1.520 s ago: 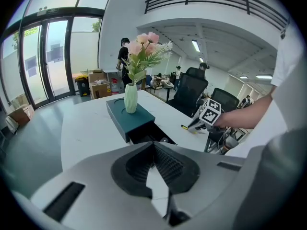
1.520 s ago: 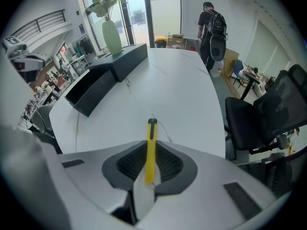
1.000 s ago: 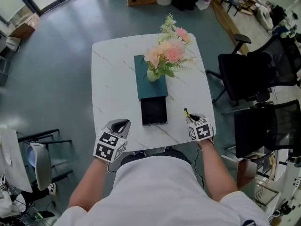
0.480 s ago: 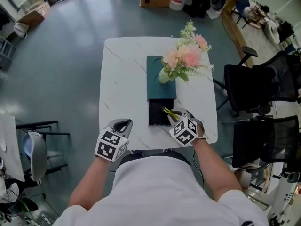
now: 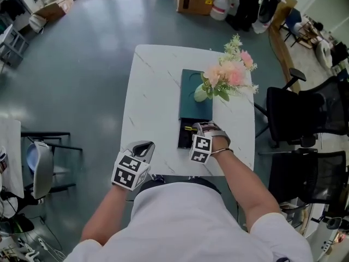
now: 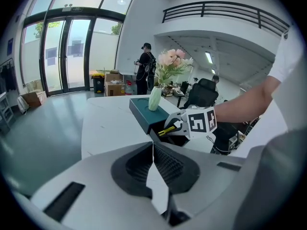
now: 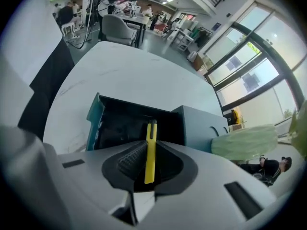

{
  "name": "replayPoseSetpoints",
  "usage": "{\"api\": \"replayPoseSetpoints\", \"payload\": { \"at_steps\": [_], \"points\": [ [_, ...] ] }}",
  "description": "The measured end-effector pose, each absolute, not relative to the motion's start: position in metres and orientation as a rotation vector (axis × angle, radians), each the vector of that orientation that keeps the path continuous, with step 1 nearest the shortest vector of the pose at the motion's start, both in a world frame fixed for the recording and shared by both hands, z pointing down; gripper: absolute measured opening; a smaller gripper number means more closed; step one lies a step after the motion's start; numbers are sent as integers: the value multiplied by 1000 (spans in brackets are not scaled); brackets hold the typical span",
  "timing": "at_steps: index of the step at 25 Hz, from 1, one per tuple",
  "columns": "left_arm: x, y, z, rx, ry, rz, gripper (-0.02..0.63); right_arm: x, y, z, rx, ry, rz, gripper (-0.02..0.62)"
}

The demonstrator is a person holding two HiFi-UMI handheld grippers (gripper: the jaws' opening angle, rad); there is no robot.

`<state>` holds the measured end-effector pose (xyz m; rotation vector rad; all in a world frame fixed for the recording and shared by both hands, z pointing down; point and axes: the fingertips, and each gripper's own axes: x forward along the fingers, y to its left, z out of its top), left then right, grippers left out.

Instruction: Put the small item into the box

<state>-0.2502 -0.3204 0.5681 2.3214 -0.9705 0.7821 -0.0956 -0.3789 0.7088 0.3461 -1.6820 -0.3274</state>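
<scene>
While right claw (image 5: 196, 129) pinches yellow item (image 7: 150, 147) above box (image 7: 93, 123) | left claw (image 6: 153, 171) closed at table (image 5: 152, 91) edge

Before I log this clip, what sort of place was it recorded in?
Likely an open-plan office or workshop hall: black office chairs beside the white table, tall glass doors to the outside, and a mezzanine railing overhead.
</scene>
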Motion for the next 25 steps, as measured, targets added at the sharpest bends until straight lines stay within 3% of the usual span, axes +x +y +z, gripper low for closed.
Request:
{"api": "replayPoseSetpoints", "payload": {
  "at_steps": [25],
  "points": [
    [-254,-308,560,2430,-808,788,17,-107,-360,678,566,-1716,-163,92]
  ]
}}
